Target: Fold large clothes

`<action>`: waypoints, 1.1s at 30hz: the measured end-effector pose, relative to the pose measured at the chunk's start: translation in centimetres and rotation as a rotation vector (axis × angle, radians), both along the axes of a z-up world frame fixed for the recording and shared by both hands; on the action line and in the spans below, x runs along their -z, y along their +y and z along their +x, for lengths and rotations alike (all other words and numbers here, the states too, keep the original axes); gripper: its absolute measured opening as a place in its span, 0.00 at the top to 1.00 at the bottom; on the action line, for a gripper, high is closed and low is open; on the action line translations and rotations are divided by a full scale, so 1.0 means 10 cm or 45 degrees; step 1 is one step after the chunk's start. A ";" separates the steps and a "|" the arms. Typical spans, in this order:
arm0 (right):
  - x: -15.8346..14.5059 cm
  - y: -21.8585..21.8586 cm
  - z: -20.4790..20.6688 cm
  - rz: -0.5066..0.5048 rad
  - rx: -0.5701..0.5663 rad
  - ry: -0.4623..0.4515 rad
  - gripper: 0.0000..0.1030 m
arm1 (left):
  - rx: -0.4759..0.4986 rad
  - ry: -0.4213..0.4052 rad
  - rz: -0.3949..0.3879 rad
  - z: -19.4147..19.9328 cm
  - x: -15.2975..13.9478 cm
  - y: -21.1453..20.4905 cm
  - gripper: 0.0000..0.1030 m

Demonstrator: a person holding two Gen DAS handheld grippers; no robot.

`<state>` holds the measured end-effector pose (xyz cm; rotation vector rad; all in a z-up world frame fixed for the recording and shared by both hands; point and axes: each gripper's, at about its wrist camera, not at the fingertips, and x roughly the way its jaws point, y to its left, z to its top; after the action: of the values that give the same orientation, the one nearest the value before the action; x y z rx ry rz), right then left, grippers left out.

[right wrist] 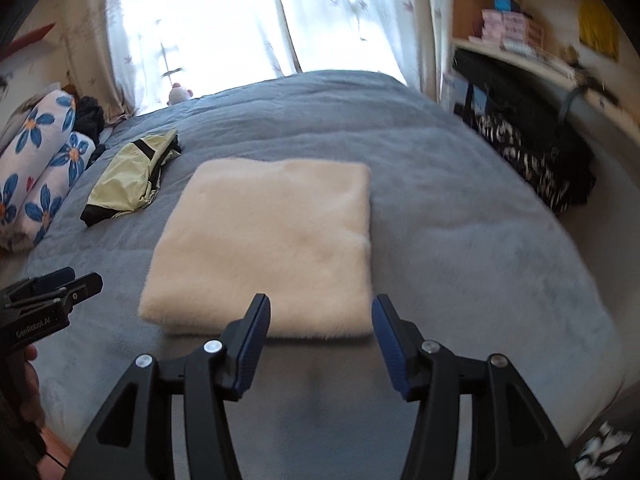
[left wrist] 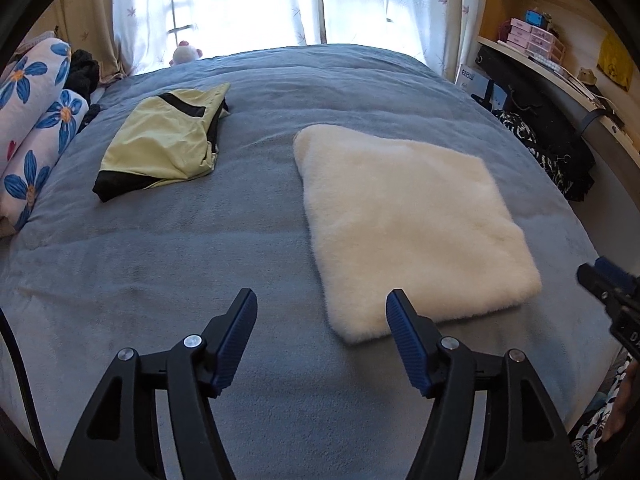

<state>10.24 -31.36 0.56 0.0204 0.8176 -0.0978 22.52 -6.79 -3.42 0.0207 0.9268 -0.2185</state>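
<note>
A cream fluffy garment (left wrist: 408,228) lies folded into a thick square on the blue-grey bed cover (left wrist: 200,248); the right wrist view shows the same square (right wrist: 272,244) straight ahead. My left gripper (left wrist: 322,300) hangs open above the cover, just left of the square's near corner, with nothing between its blue pads. My right gripper (right wrist: 320,306) is open too, hovering over the square's near edge without touching it. A yellow-green garment with black trim (left wrist: 164,144) lies folded at the back left, also seen in the right wrist view (right wrist: 128,176).
Flower-print rolled bedding (left wrist: 32,128) and dark clothes (left wrist: 84,70) line the left edge. A small plush toy (left wrist: 186,53) sits by the curtained window. Shelves and a desk (left wrist: 560,60) with dark bags (left wrist: 552,148) stand at the right.
</note>
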 end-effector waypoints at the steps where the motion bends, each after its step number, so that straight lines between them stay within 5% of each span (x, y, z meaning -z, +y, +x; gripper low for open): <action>1: -0.06 0.01 0.01 -0.038 -0.016 -0.014 0.48 | -0.007 0.007 -0.008 0.02 -0.01 0.02 0.36; 4: -0.20 -0.01 0.11 -0.094 -0.025 -0.025 0.45 | 0.009 0.033 -0.046 0.14 -0.03 0.08 0.36; 12: -0.24 -0.45 0.73 0.080 -0.014 0.116 0.23 | 0.139 0.235 -0.306 0.70 0.12 0.08 0.18; 23: 0.80 -1.03 1.27 0.588 -0.084 0.407 0.23 | 0.142 0.510 -0.578 1.34 0.87 -0.03 0.14; 33: 1.41 -1.11 1.52 0.852 -0.179 0.498 0.23 | 0.160 0.531 -0.581 1.49 1.23 -0.27 0.07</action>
<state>25.40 -42.43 -13.50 0.5888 1.2093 0.3181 37.45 -9.44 -15.72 -0.4020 1.2726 -0.5614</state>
